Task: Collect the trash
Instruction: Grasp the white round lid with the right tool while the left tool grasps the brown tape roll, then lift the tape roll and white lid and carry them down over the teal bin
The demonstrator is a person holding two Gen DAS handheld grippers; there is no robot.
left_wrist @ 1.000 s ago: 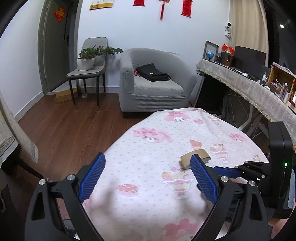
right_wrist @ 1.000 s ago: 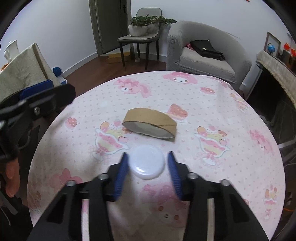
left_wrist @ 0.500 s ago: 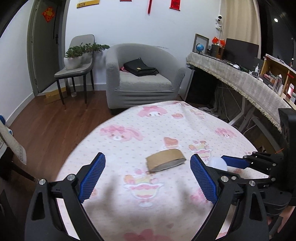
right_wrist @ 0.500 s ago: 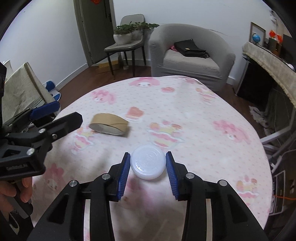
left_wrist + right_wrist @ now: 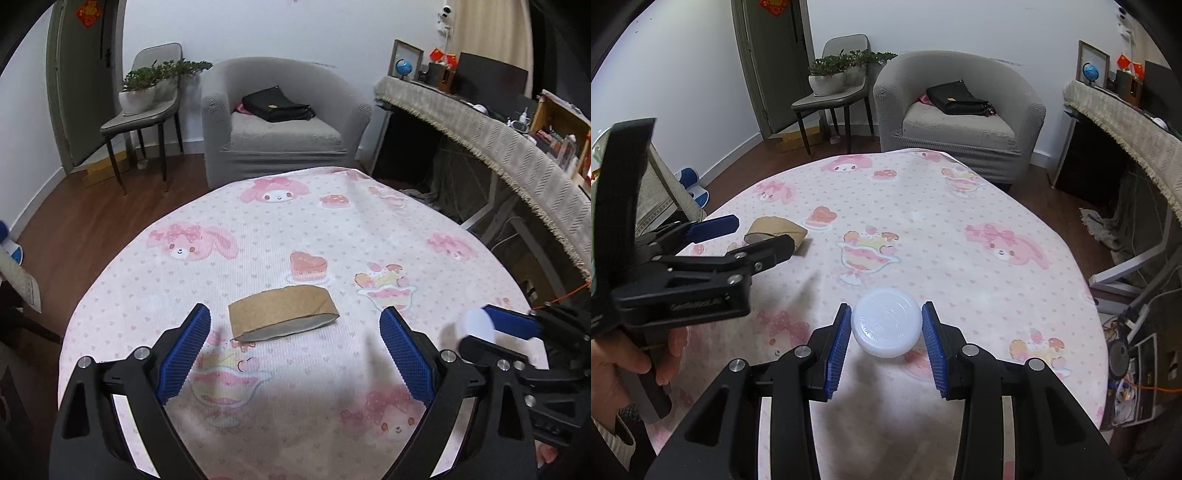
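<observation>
A flattened brown cardboard roll (image 5: 282, 312) lies on the pink cartoon tablecloth (image 5: 280, 236), just ahead of my open left gripper (image 5: 295, 354), between its two blue pads. It also shows in the right wrist view (image 5: 777, 230), partly behind the left gripper (image 5: 746, 240). My right gripper (image 5: 885, 345) is shut on a round white plastic lid (image 5: 885, 326) and holds it above the cloth. In the left wrist view the lid (image 5: 478, 325) shows at the right in the right gripper's fingers (image 5: 513, 325).
A round table under the tablecloth (image 5: 960, 229) fills both views. A grey armchair (image 5: 280, 122) with a black bag stands behind it. A chair with potted plants (image 5: 144, 96) stands at the back left. A long draped desk (image 5: 498, 147) runs along the right.
My left gripper has swung right and forward, so the cardboard roll now lies centred between its pads. My right gripper has moved right with the lid still in it.
</observation>
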